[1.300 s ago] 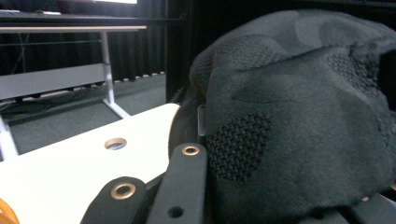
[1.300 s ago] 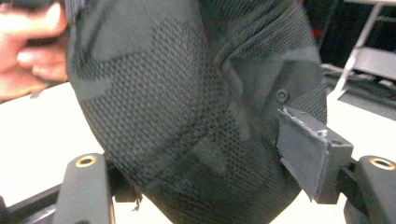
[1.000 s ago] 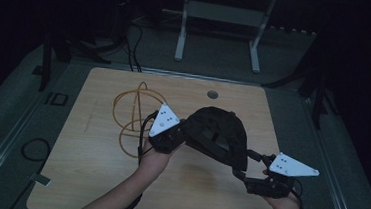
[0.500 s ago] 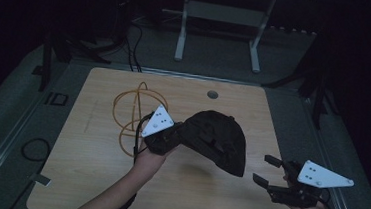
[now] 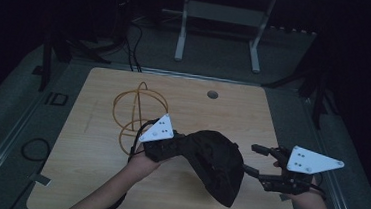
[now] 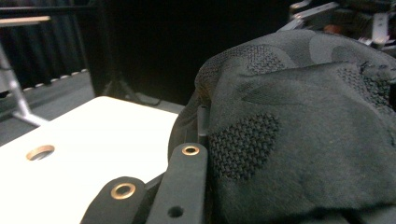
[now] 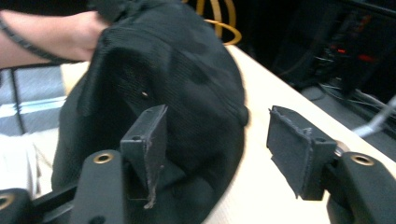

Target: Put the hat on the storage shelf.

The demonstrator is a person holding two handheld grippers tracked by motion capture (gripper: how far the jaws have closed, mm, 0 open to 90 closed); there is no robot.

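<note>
Left tool (image 5: 170, 151) stays clamped on 1 edge of the black garment (image 5: 216, 162), holding it raised so the cloth drapes down to the worktop (image 5: 85, 142) on its right. Right tool (image 5: 259, 163) stands just beside the garment's far edge, its jaws apart with nothing between them, though they have just been closing. Judging by this, 1 side is secured and the other grip is yet to be taken. An orange cord (image 5: 135, 108) lies coiled beyond the left tool.
</note>
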